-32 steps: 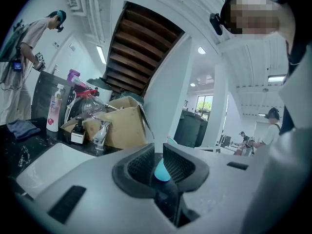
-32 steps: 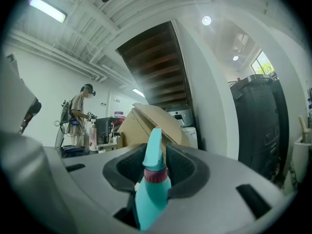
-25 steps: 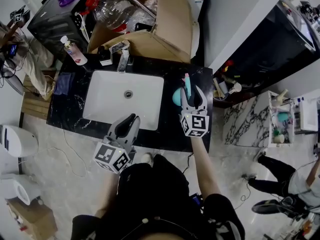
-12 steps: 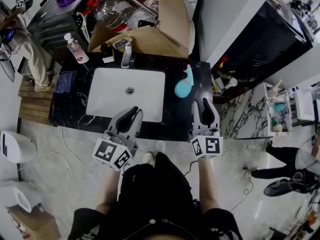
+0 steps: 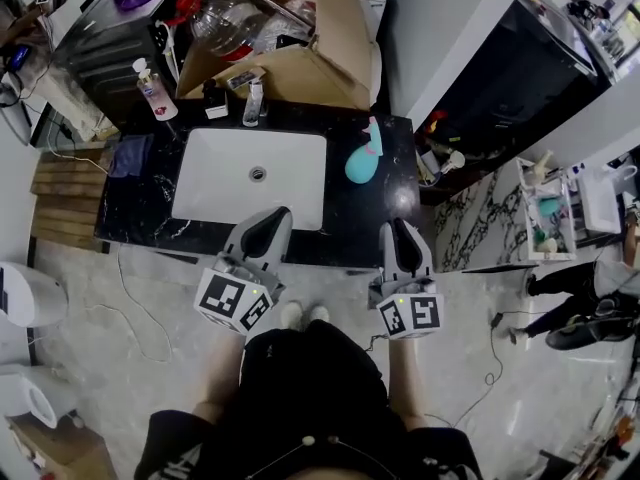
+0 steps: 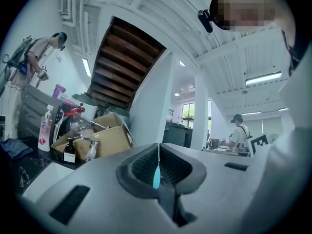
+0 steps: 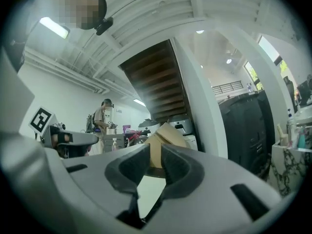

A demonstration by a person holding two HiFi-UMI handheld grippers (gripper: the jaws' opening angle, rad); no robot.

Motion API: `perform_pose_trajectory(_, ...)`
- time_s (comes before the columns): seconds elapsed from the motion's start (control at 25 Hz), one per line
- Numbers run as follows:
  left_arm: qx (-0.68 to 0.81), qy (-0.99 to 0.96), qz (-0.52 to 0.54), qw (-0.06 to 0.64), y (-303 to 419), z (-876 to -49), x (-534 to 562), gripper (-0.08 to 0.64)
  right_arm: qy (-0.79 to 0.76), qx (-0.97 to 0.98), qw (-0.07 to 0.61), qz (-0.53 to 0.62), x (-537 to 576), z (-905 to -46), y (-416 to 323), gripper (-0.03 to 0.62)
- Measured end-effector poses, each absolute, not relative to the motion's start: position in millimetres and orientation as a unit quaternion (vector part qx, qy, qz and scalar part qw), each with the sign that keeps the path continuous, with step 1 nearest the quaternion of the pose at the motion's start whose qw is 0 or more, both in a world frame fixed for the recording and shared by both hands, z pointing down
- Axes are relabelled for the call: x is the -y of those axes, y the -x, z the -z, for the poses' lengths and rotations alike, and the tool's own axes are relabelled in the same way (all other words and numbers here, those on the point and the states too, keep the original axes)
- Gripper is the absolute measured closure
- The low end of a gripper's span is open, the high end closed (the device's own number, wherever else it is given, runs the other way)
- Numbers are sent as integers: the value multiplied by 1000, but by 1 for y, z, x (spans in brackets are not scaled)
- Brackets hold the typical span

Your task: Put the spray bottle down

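Note:
The teal spray bottle (image 5: 364, 156) rests on the black counter (image 5: 352, 230), right of the sink, with nothing touching it. My right gripper (image 5: 396, 230) hangs over the counter's front edge, well short of the bottle. Its jaws are closing with a narrow gap and nothing between them; in the right gripper view (image 7: 156, 152) only the cardboard box shows through the gap. My left gripper (image 5: 277, 218) is over the sink's front rim, shut and empty. In the left gripper view (image 6: 158, 147) its pads meet, with a teal sliver visible low through the slit.
A white sink (image 5: 225, 200) with a faucet (image 5: 252, 103) fills the counter's middle. Behind it are an open cardboard box (image 5: 335, 38) and a soap bottle (image 5: 150, 88). A blue cloth (image 5: 130, 156) lies at the left end. A marble shelf unit (image 5: 500, 233) and another person (image 5: 570, 303) are to the right.
My right gripper has drawn back from around the spray bottle to the counter's front edge, and its jaws have narrowed. The bottle stays on the counter. The left gripper shifted slightly.

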State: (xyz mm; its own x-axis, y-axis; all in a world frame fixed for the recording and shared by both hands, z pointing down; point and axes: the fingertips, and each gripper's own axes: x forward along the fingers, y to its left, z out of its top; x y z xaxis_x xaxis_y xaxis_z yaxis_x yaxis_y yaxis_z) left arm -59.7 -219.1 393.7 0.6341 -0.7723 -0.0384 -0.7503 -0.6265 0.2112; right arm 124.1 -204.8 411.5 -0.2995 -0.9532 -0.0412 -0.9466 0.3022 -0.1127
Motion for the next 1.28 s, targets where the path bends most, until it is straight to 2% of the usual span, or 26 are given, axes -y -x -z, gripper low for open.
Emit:
perform_pose_trajectory(0.36, 452, -888, 62, 65, 54, -383, 212, 549, 552, -832, 45, 36, 189, -398, -123, 537)
perform_pose_trajectory(0.56, 454, -887, 58, 63, 48, -386, 207, 549, 552, -832, 42, 47, 183, -403, -126, 588)
perform_pose_trajectory(1.28, 451, -889, 50, 60, 42, -392, 204, 549, 548, -835, 22, 42, 179, -398, -127, 589)
